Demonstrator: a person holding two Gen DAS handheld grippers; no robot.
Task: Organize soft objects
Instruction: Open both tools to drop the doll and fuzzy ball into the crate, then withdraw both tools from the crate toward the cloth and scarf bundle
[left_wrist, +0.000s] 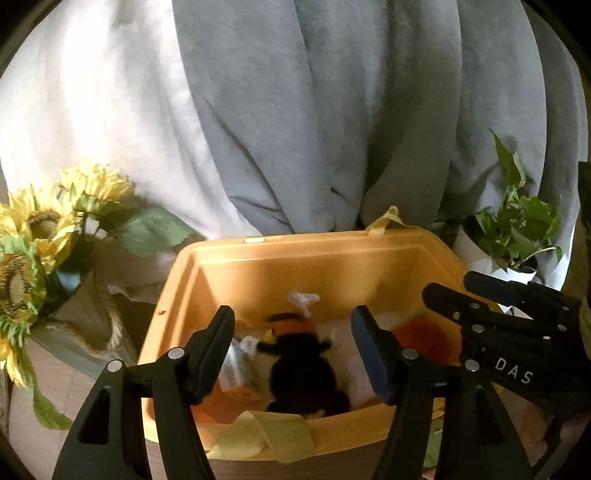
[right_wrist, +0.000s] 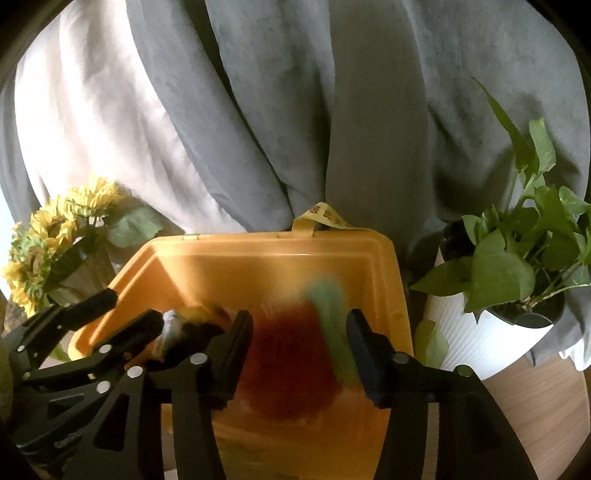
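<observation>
An orange plastic bin (left_wrist: 280, 266) stands in front of me; it also shows in the right wrist view (right_wrist: 280, 266). In it lies a black plush toy with an orange band (left_wrist: 301, 363), beside white and orange soft items (left_wrist: 421, 334). My left gripper (left_wrist: 293, 349) is open above the bin, with the black toy between its fingers but not touched. My right gripper (right_wrist: 299, 343) is open over the bin, with a blurred red and green soft toy (right_wrist: 295, 362) below and between its fingers. Each gripper shows at the edge of the other's view.
Artificial sunflowers (left_wrist: 40, 236) stand to the left of the bin. A potted green plant in a white pot (right_wrist: 495, 328) stands to the right. Grey and white curtains (left_wrist: 295, 110) hang behind. A yellow ribbon handle (left_wrist: 273, 435) drapes over the bin's near rim.
</observation>
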